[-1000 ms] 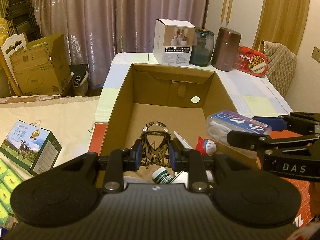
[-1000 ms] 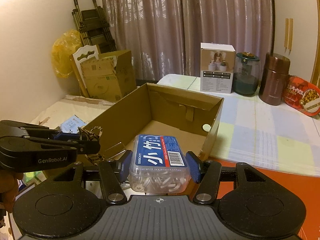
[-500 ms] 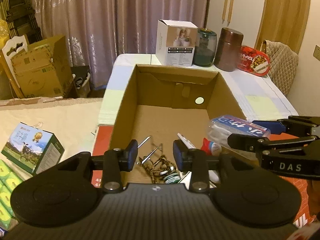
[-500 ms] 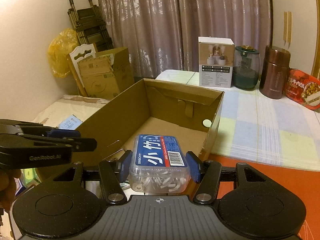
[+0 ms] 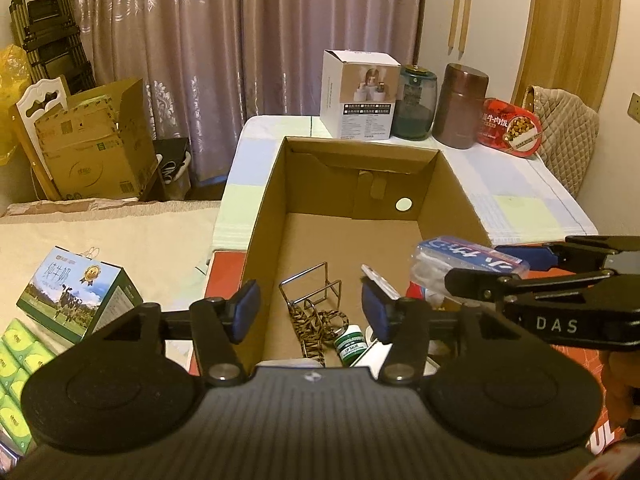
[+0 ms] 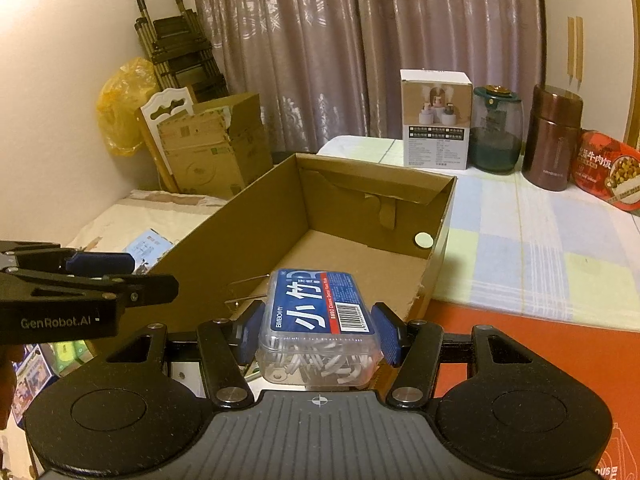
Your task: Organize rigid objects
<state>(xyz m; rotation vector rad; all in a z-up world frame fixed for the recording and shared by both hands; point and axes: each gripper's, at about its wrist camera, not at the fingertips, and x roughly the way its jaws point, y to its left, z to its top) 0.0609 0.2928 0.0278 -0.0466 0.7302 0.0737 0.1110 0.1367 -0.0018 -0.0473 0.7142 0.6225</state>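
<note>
The right gripper [image 6: 318,336] is pinched on a clear plastic case [image 6: 318,330] with a blue and red label, its blue pads pressed against the two long sides; the case hangs above the near end of the open cardboard box [image 6: 438,240]. The left gripper [image 5: 308,312] is spread wide with nothing between its pads, poised over the near left part of the same box.

The case looks light and stiff, filled with small white picks (they would likely rattle and shift a little when tipped). Its smooth walls could slip, so a hold across the flat long sides, low on the body and not on the lid, seems soundest; squeezing hard might pop the lid.

Inside the box, at the near end, lie a wire stand [image 5: 310,288], a patterned cord [image 5: 316,326], a small green lip-balm jar [image 5: 351,345] and a white tube [image 5: 378,283]; the far half of the floor is bare cardboard.

The box sits on a table with a pale checked cloth [image 6: 532,256] and a red mat [image 6: 500,336] nearer. At the far edge stand a white carton [image 6: 435,120], a green jar [image 6: 496,130], a brown flask [image 6: 554,138] and a red tin [image 6: 608,168]. Curtains [image 6: 360,52] hang behind, and a milk carton [image 5: 78,294] lies to the left.
</note>
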